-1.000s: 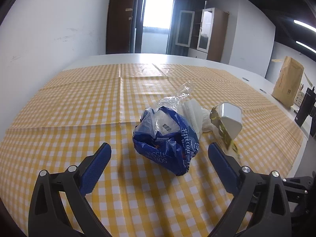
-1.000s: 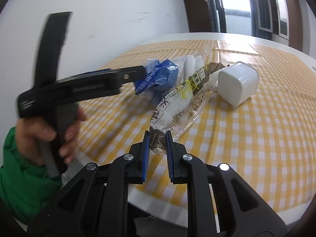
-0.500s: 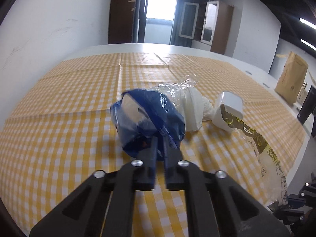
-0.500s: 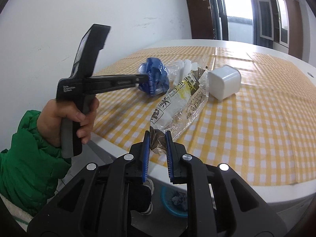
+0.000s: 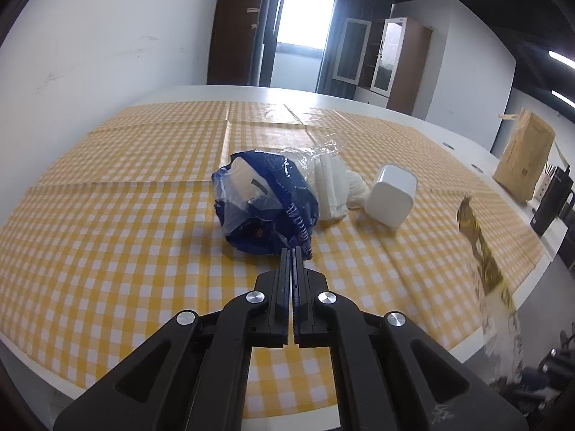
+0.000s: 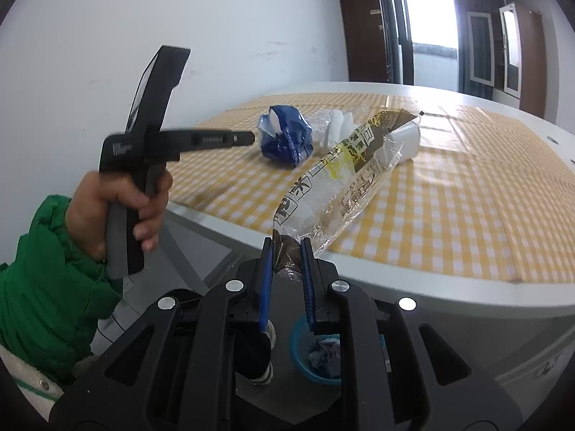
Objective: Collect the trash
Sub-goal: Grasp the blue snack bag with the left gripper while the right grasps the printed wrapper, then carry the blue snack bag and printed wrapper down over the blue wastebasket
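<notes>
Yellow-and-white checked tablecloth point(image 5: 107, 251) covers most of the white table point(image 6: 449, 301), and the trash sits bunched near the middle of it. Biggest piece is the long clear plastic wrapper with brown and yellow print point(image 6: 345, 179). My right gripper point(image 6: 286, 248) is clamped on its near brown end. Its long axis runs away from me, up and to the right, with the far end over the cloth and the near end past the table edge. Next, the crumpled blue plastic bag point(image 5: 266, 208) lies on the cloth dead ahead of my left gripper point(image 5: 291, 251). That gripper's fingers are pressed together with the tips right at the bag's near edge. I can't tell if any film is actually pinched. Just beside the bag on its right is a white tissue wad in clear film point(image 5: 332, 190), touching it. Right of that lies a white square plastic cup point(image 5: 391, 197), tipped on its side. Smallest is the blue round bin point(image 6: 295, 341) on the floor, showing between my right fingers with scraps already inside. So the bin lies almost straight below the held wrapper and the right hand is the nearer one. I judge that dropping the wrapper comes next. The tail over the table may drag.
</notes>
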### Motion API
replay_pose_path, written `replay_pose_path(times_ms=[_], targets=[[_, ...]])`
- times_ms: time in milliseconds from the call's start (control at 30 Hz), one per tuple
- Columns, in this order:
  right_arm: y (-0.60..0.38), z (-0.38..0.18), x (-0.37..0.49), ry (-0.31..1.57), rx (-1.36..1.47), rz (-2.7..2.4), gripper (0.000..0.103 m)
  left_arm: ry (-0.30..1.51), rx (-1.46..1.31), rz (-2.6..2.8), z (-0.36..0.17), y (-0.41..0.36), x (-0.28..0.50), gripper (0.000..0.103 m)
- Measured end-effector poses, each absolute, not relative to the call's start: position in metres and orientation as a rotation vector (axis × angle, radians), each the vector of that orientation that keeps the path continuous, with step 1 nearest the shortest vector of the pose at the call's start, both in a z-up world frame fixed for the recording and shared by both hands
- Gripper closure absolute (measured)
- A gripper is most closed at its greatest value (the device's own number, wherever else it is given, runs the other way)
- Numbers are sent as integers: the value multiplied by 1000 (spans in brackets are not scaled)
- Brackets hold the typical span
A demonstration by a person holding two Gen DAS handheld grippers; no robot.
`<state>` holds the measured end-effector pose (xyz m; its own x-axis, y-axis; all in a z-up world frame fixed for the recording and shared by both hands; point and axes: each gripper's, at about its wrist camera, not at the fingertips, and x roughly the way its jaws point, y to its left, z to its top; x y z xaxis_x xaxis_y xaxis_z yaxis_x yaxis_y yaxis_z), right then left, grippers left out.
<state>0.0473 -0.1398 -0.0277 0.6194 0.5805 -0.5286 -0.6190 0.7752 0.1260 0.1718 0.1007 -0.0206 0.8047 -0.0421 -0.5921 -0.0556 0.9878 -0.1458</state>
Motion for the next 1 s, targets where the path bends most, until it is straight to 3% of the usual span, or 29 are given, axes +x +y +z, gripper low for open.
replay_pose_path(times_ms=[100,167,333,633,733,800,1000], targets=[[-151,-26,46,577,-69,670,89,628,-150,8,-14,96,183,96],[-157,-26,49,574,-65,660,89,623,-143,18,-12,94,192,75],[-164,-28,58,578,-47,655,89,643,-175,52,-15,96,215,58],[-170,-28,70,586,-33,690,89,694,-176,65,-27,97,247,40],[-170,-30,75,598,-38,691,89,726,-182,26,-35,95,255,42],[-170,-31,78,600,-36,683,89,716,-145,40,-38,90,255,74],[-164,-36,76,613,-31,677,89,670,-81,39,-36,81,237,90]])
